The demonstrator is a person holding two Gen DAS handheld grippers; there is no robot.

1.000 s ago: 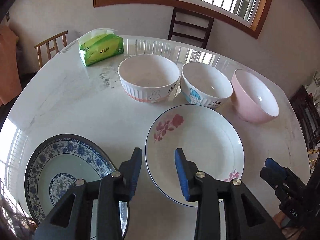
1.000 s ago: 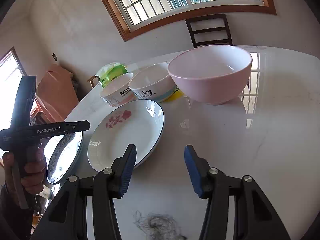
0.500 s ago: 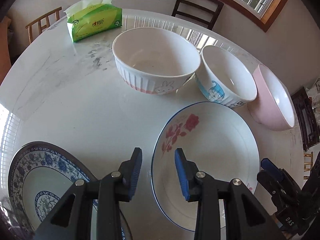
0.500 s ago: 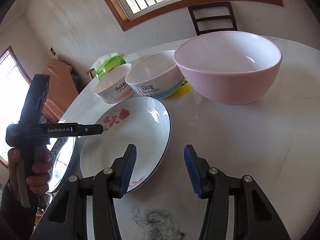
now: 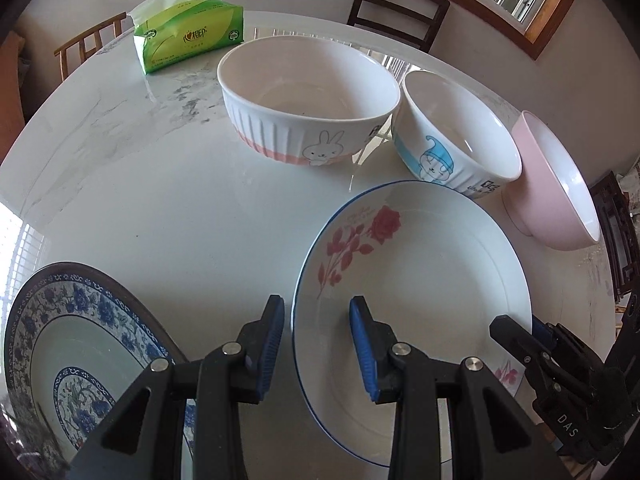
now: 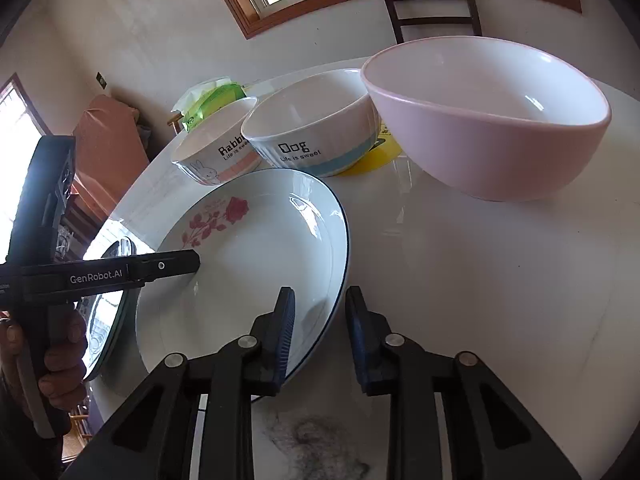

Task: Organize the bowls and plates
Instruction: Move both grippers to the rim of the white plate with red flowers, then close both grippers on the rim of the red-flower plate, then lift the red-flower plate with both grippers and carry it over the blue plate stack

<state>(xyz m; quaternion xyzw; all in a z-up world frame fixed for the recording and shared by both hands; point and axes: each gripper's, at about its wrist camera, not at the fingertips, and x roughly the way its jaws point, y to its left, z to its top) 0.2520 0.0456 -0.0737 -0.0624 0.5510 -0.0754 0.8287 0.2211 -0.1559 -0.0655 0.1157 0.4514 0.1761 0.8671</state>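
A white plate with a red rose and blue rim (image 5: 420,280) lies on the marble table, and both grippers sit low at its edges. My left gripper (image 5: 318,344) is open, its jaws straddling the plate's left rim. On the opposite side my right gripper (image 6: 320,320) is open, one finger over the plate (image 6: 248,264) and the other outside its rim. A blue-patterned plate (image 5: 80,360) lies to the left. Behind stand a rabbit bowl (image 5: 308,100), a dog bowl (image 5: 456,140) and a pink bowl (image 6: 488,120).
A green tissue pack (image 5: 188,36) sits at the table's far left. Something yellow (image 6: 376,152) shows under the dog bowl. A person's hand (image 6: 60,360) holds the left gripper's handle. Chairs (image 5: 400,4) stand beyond the table, below a window.
Both grippers have moved forward and down to the rose plate's rims. The right gripper's jaws have narrowed around the rim; the left gripper's gap is unchanged.
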